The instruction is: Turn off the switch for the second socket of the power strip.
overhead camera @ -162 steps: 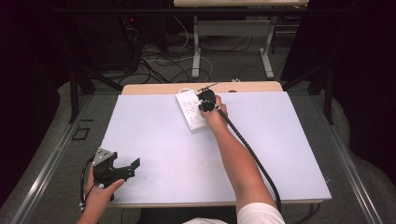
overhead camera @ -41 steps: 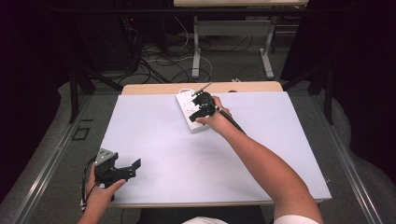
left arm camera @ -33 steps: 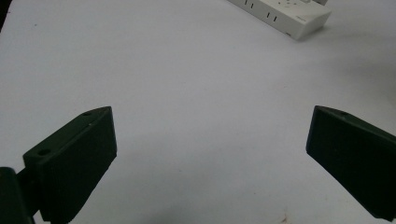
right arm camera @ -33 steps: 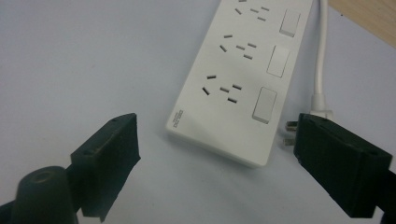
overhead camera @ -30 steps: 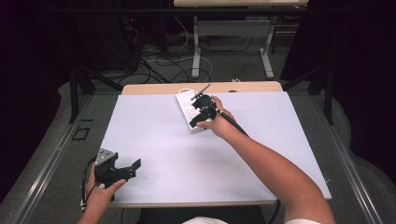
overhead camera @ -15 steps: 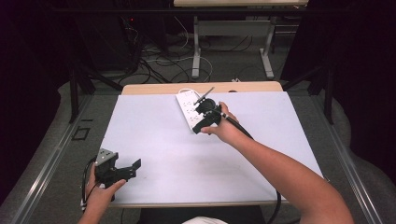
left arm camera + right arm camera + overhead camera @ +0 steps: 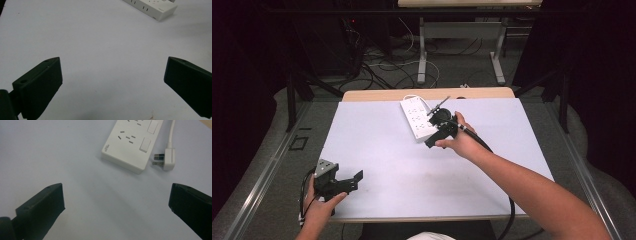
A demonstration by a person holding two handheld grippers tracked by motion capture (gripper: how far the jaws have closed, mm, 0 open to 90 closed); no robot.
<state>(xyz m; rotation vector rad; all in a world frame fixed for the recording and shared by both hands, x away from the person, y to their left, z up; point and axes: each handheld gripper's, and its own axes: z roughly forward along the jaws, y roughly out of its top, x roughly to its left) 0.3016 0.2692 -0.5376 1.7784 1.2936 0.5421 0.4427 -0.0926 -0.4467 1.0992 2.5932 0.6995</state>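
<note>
left gripper (image 7: 343, 181): black two-jaw unit held in a hand (image 7: 319, 210) at the near-left corner of the white table (image 7: 382, 150); jaws spread wide, nothing between them, bare tabletop under them.
white rectangular plastic power strip (image 7: 418, 119): flat on the far-middle of the table, sockets up.
right gripper (image 7: 434, 140): black two-jaw unit held just beside the strip's near end, above the tabletop; jaws spread wide, gripping nothing.
white flat plug (image 7: 169, 160): on its white cord, lying on the table just beside the strip's end, prongs toward the strip.
</note>
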